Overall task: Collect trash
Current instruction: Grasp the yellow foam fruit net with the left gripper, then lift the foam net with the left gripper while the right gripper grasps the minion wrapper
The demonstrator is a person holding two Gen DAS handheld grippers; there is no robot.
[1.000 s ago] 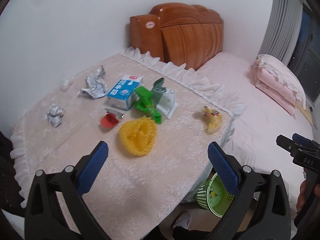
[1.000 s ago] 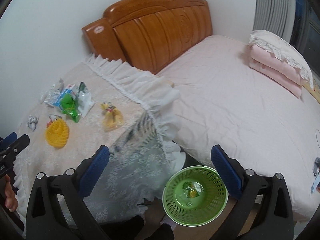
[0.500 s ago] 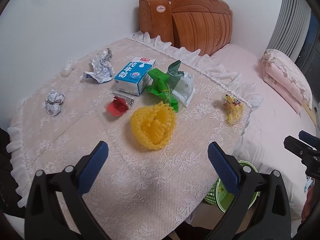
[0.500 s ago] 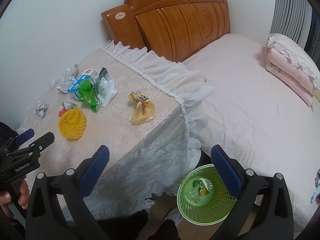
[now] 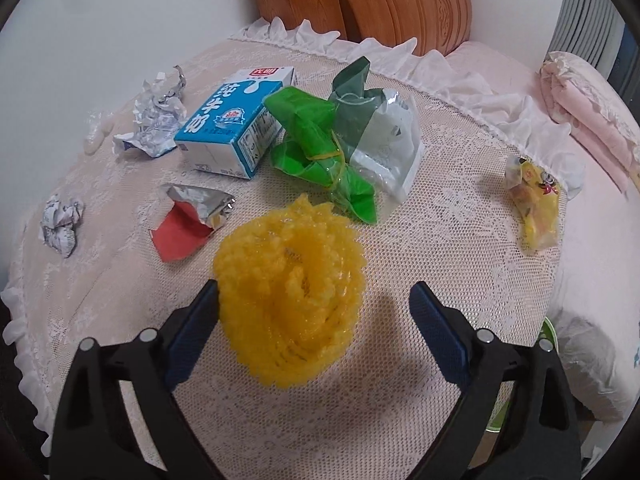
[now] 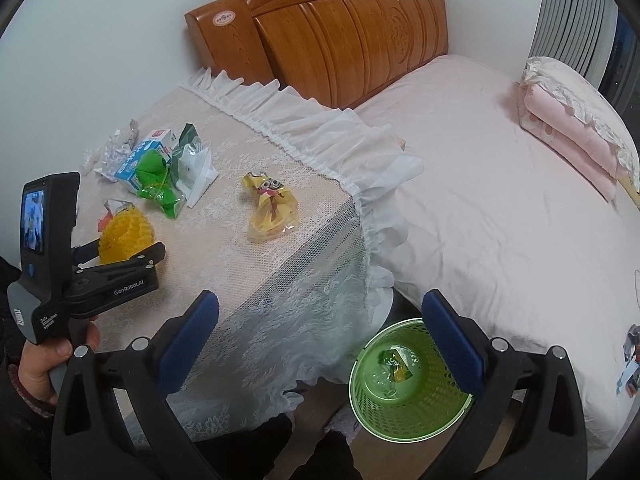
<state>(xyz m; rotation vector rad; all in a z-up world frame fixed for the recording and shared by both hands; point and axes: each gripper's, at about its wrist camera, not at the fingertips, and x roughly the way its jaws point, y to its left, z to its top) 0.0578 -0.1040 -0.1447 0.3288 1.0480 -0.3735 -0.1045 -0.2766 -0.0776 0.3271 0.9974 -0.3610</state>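
A yellow foam net (image 5: 292, 292) lies on the lace-covered table (image 5: 440, 240). My left gripper (image 5: 314, 292) straddles it, jaws closing. The left pad touches the net's edge; the right pad stands clear of it. Behind the net lie a red foil wrapper (image 5: 188, 224), a blue milk carton (image 5: 236, 120), a green wrapper (image 5: 316, 148), a clear bag (image 5: 384, 140), crumpled foil (image 5: 156, 116) and a paper ball (image 5: 60, 224). A yellow snack bag (image 5: 536, 208) rests near the table's right edge. My right gripper (image 6: 320, 300) hangs open and empty beside the table, over a green basket (image 6: 384, 420).
The basket stands on the floor between the table and a pink bed (image 6: 500, 180) and holds a few wrappers. A wooden headboard (image 6: 340, 36) backs the bed. Folded pink bedding (image 6: 568, 128) lies at its far right. A white wall runs behind the table.
My left gripper has come down and forward onto the yellow net, and its jaws have narrowed around it. The right gripper has drifted slightly, and the basket now sits under its right finger.
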